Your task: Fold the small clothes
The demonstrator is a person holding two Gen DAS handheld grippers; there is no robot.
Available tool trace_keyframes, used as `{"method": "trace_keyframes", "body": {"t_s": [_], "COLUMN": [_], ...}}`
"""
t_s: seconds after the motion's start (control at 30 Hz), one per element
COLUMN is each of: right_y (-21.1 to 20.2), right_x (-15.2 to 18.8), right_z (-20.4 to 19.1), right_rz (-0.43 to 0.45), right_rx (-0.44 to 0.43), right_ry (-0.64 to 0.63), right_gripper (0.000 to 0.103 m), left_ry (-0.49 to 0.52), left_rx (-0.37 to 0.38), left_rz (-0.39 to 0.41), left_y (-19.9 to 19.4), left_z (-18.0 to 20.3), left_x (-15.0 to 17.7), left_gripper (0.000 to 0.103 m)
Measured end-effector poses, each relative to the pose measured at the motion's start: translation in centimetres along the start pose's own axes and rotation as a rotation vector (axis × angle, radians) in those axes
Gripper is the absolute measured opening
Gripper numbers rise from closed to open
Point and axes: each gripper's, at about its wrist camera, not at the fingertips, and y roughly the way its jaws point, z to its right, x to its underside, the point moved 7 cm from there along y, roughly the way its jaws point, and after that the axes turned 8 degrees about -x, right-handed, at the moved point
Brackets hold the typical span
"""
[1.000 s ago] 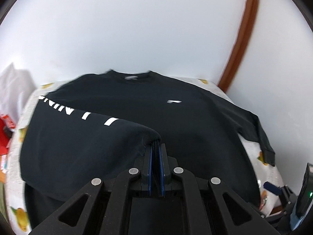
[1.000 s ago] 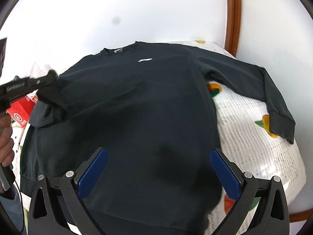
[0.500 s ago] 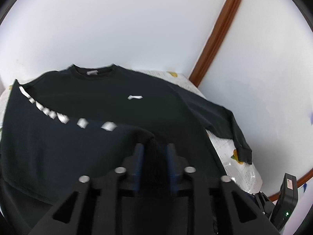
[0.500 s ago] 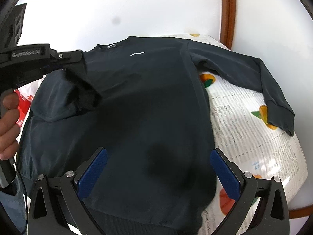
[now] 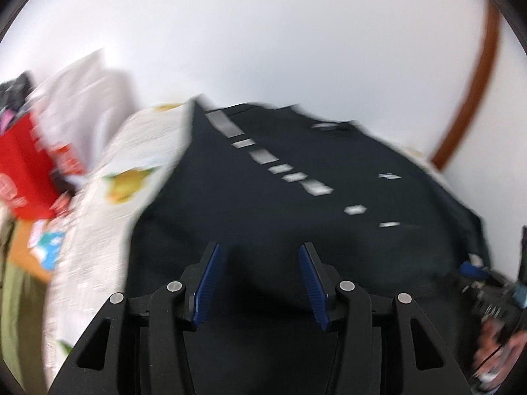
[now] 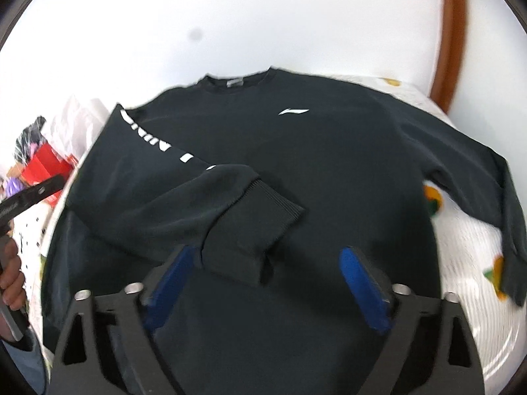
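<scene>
From the left wrist, badly smeared, the left gripper (image 5: 260, 283) hung over the black sweatshirt (image 5: 296, 230), which lay spread on a printed cloth (image 5: 108, 204); its jaws were parting and nothing sat between the blue pads, only dark fabric below them. White lettering ran along the folded sleeve, and red packaging (image 5: 23, 177) sat off to the side. Over to the right wrist, much sharper: the right gripper (image 6: 266, 283) had its jaws wide but closing, hovering above the body of the sweatshirt (image 6: 329, 171), with the folded sleeve's ribbed cuff (image 6: 263, 210) lying across the chest just ahead of the pads, not pinched. The other sleeve (image 6: 494, 197) trailed out flat over the cloth (image 6: 467, 263). This looked soft, limp and light, likely to sag and drag, so the firmer ribbed cuff or hem seemed the best place to pinch.
</scene>
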Motion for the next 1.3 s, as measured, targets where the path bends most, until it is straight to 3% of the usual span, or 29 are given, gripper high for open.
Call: {"method": "trace_keyframes", "body": {"t_s": [0.1, 0.3, 0.4, 0.57, 0.63, 0.7, 0.9, 1.07, 1.17, 1.3], "right_y": [2.5, 6.3, 6.8, 7.4, 6.6, 4.7, 0.2, 0.0, 1.8, 5.4], "right_x": [-1.3, -2.6, -3.2, -3.9, -4.6, -5.8, -10.4, -14.0, -14.5, -12.4], "right_z": [1.0, 2.2, 1.4, -0.2, -0.8, -1.6, -0.5, 4.7, 7.9, 10.0], "right_rz": [-0.042, -0.089, -0.076, -0.096, -0.083, -0.041, 0.088, 0.145, 0.114, 0.014], "right_rx": [0.05, -0.053, -0.066, -0.107, -0.091, -0.092, 0.021, 0.063, 0.065, 0.071], "right_ry": [0.011, 0.114, 0.076, 0.011, -0.029, -0.08, -0.177, -0.107, -0.044, -0.011], "right_gripper": [0.073, 0.073, 0.06, 0.015, 0.013, 0.01, 0.009, 0.008, 0.008, 0.008], "left_ry": [-0.014, -0.014, 0.011, 0.067, 0.074, 0.063, -0.017, -0.063, -0.066, -0.07], "left_rx": [-0.097, -0.206, -0.205, -0.23, -0.215, -0.165, -0.158, -0.144, -0.145, -0.142], "left_rz": [-0.031, -0.05, -0.057, -0.036, -0.04, -0.048, -0.043, -0.054, -0.058, -0.065], "left_y": [1.7, 4.9, 7.0, 9.3, 10.0, 10.2, 10.1, 10.1, 10.0, 10.0], "left_z": [-4.1, -8.8, -8.7, -7.5, -7.1, -6.7, -7.7, -8.4, -8.4, -8.4], "left_x": [0.7, 0.6, -0.3, -2.0, -2.2, -2.3, -2.5, -2.4, -2.2, -2.1], "left_gripper": [0.046, 0.046, 0.046, 0.039, 0.028, 0.009, 0.007, 0.006, 0.007, 0.007]}}
